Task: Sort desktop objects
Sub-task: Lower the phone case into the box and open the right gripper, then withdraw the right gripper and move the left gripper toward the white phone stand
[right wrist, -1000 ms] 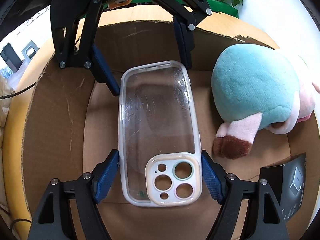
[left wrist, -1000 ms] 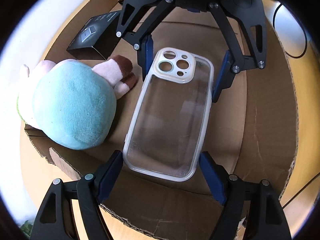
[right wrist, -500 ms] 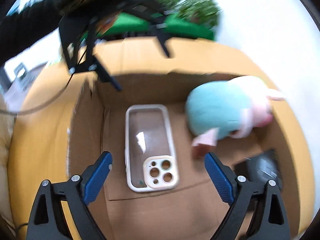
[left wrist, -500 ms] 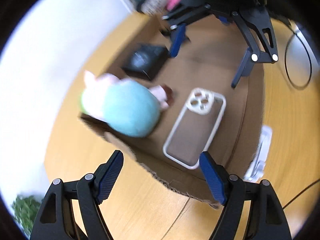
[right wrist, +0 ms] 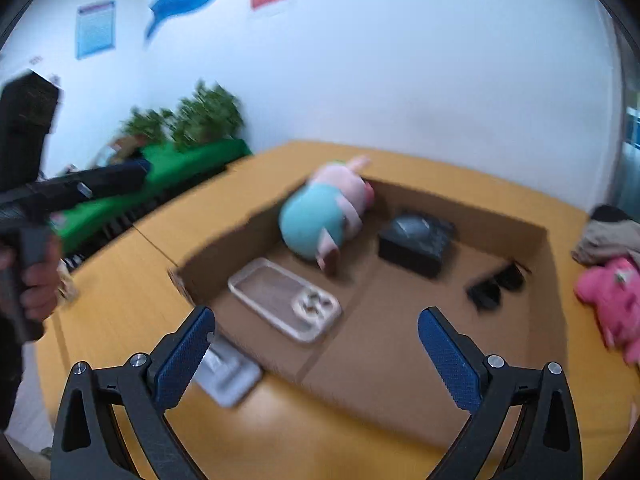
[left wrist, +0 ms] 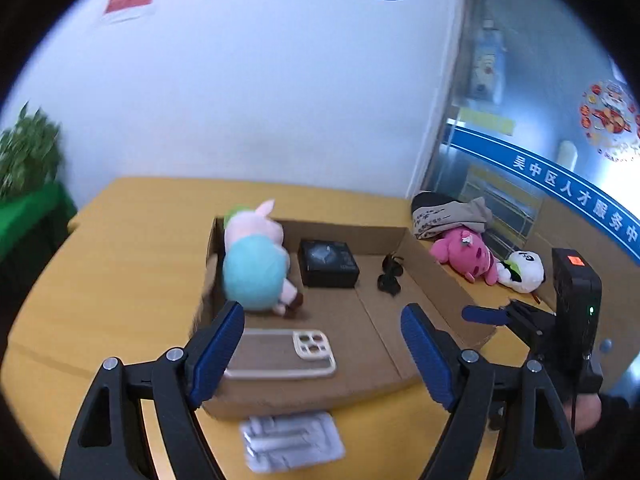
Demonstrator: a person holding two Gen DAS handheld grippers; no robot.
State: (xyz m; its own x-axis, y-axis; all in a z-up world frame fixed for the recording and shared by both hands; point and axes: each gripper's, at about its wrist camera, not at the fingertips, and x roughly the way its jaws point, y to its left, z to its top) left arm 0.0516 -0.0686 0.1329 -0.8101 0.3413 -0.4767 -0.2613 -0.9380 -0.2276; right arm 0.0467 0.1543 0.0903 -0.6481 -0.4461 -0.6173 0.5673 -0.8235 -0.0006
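both tools empty: left tool (left wrist: 322, 334) wide, right tool (right wrist: 316, 338) opening, above clear plastic phone case (right wrist: 285, 298); blue banner (left wrist: 576, 196) reads 吴中区人才服务中.

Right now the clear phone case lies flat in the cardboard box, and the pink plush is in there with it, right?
Not quite. The phone case lies flat in the cardboard box, but the pink plush lies outside it on the desk, as the left wrist view shows.

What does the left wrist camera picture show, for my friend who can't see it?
A shallow brown cardboard box on a yellow wooden table holds a clear phone case, a teal-and-pink plush pig, a small black box and black sunglasses. The left gripper, with blue pads, hangs open and empty above the box's near edge.
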